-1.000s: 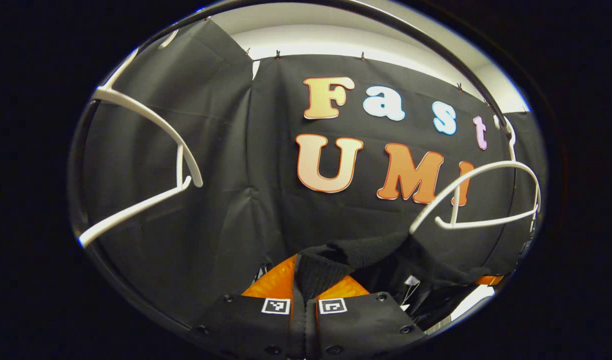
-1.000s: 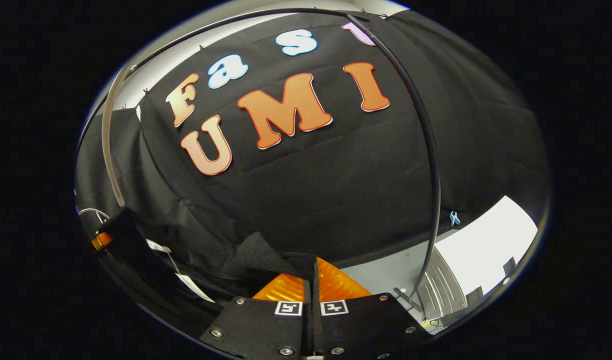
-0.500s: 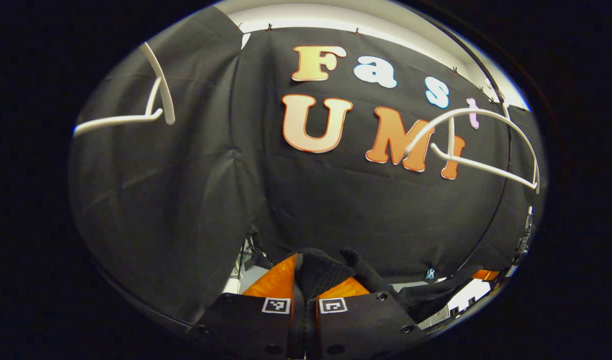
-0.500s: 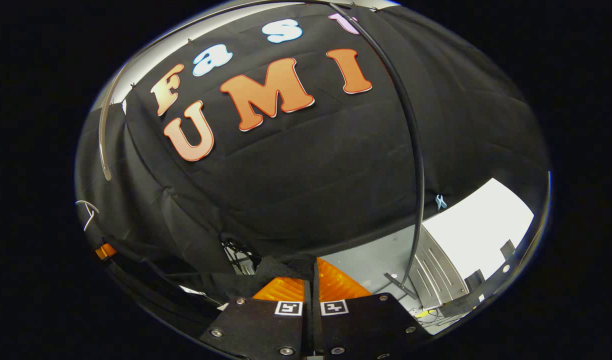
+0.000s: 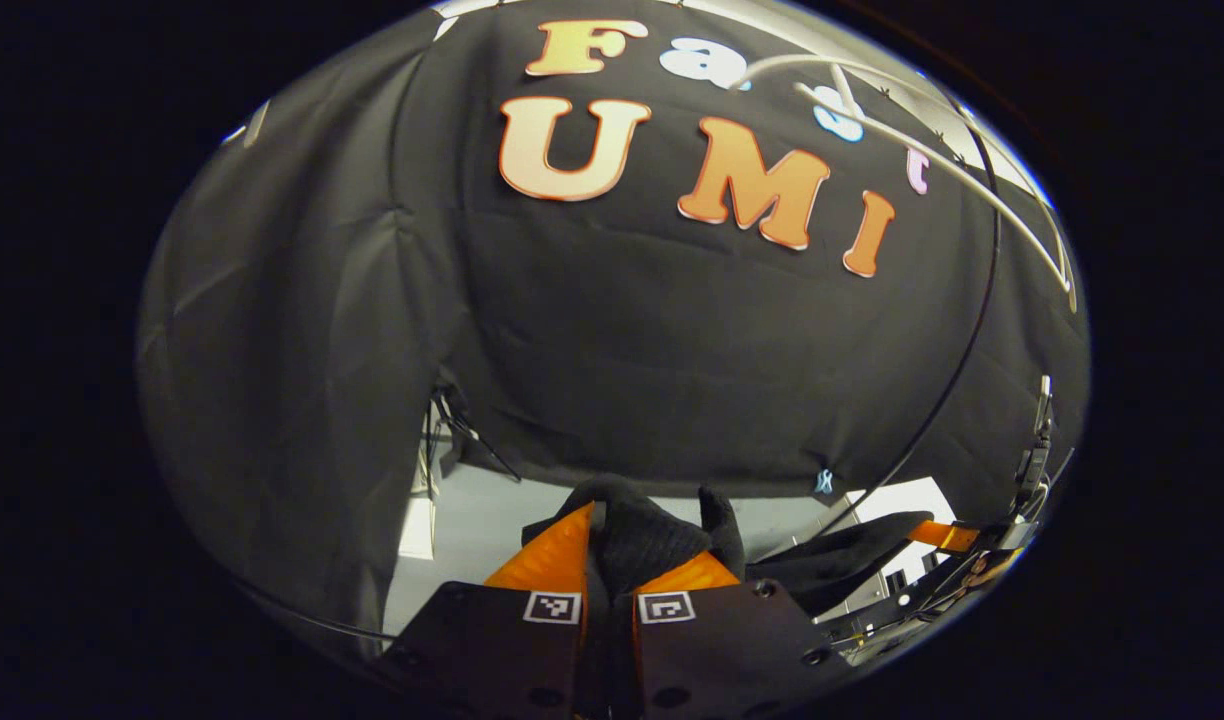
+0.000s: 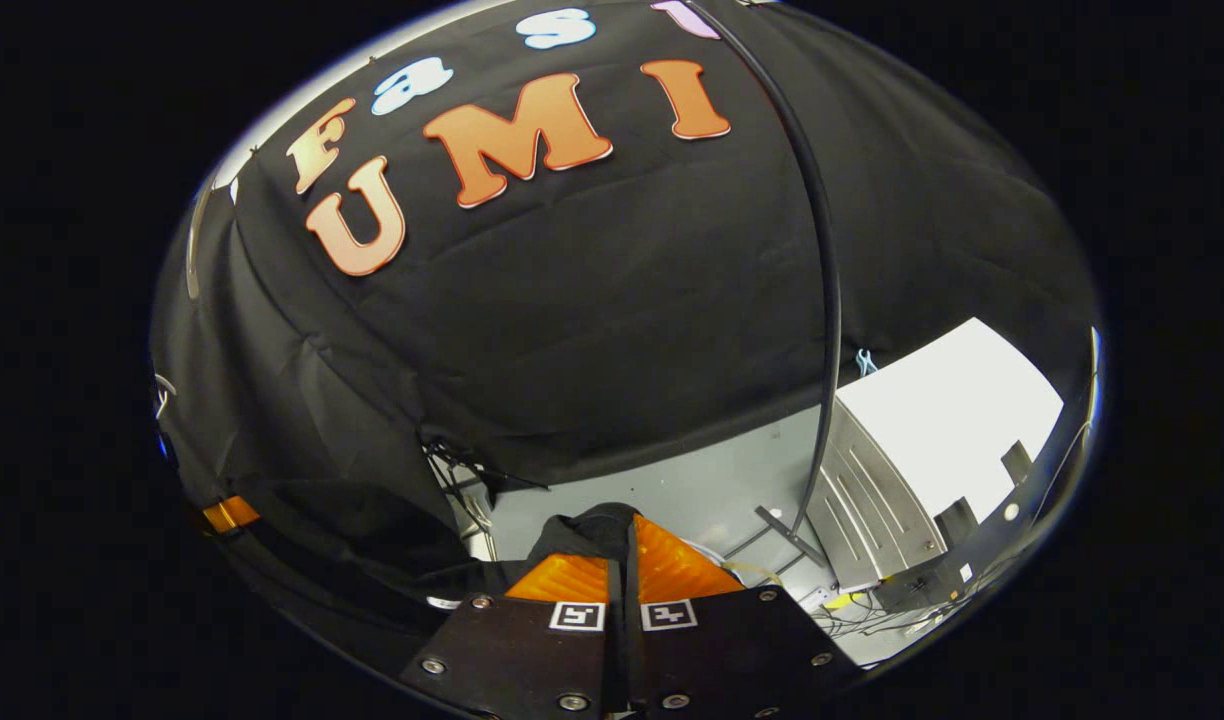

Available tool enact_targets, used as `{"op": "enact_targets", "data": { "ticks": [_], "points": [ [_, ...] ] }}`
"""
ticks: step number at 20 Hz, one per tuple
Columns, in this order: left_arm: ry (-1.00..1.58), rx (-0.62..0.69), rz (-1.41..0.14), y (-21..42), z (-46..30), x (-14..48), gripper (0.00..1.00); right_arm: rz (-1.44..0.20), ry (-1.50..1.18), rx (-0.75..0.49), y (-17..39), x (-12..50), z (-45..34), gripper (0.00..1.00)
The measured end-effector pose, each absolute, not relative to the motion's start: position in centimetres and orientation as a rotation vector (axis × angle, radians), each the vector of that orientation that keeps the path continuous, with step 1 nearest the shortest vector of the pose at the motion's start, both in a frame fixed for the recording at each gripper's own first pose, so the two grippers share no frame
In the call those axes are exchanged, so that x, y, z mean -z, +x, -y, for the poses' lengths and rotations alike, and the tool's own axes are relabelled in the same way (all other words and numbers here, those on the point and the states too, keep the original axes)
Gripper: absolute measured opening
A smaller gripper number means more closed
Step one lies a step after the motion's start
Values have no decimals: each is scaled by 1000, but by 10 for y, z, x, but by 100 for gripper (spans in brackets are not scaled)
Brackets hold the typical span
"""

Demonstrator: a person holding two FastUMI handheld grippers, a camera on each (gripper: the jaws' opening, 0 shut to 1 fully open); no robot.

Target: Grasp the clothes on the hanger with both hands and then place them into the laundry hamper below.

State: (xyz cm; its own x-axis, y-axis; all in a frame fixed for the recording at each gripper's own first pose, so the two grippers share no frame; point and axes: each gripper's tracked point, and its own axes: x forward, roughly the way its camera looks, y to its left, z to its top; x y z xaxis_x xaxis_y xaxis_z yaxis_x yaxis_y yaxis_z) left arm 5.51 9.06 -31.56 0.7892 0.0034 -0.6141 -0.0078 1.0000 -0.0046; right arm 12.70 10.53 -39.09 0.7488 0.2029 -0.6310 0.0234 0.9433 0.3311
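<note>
The black knit garment [image 5: 637, 535] is bunched between my left gripper's [image 5: 627, 548] fingers, which are shut on it. From there it sags to the right [image 5: 842, 560] toward the other gripper [image 5: 940, 536]. A bare white hanger [image 5: 922, 150] hangs high at the upper right, apart from the garment. In the right gripper view, a fold of the same black garment [image 6: 587, 525] is pinched in my right gripper [image 6: 627, 538], which is shut on it. The cloth trails off to the left [image 6: 372, 520] toward the left gripper [image 6: 230, 514].
A black rack pole [image 6: 824, 300] runs down to a foot on the grey floor [image 6: 672, 485]. A white cabinet [image 6: 872, 480] and cables stand at the right. The pole [image 5: 957, 360] also curves down the right of the left gripper view.
Both grippers have dropped with the garment. The white hangers have slid up in the left gripper view, the left one out of sight. The grey floor has come into sight.
</note>
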Motion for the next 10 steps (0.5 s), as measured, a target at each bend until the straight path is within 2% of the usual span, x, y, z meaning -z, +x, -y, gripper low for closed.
{"op": "enact_targets", "data": {
  "ticks": [10],
  "points": [
    [3, 89, -900, 34, -27, 435, 7, -912, 294, -102, 87, 482, -135, 0]
  ]
}}
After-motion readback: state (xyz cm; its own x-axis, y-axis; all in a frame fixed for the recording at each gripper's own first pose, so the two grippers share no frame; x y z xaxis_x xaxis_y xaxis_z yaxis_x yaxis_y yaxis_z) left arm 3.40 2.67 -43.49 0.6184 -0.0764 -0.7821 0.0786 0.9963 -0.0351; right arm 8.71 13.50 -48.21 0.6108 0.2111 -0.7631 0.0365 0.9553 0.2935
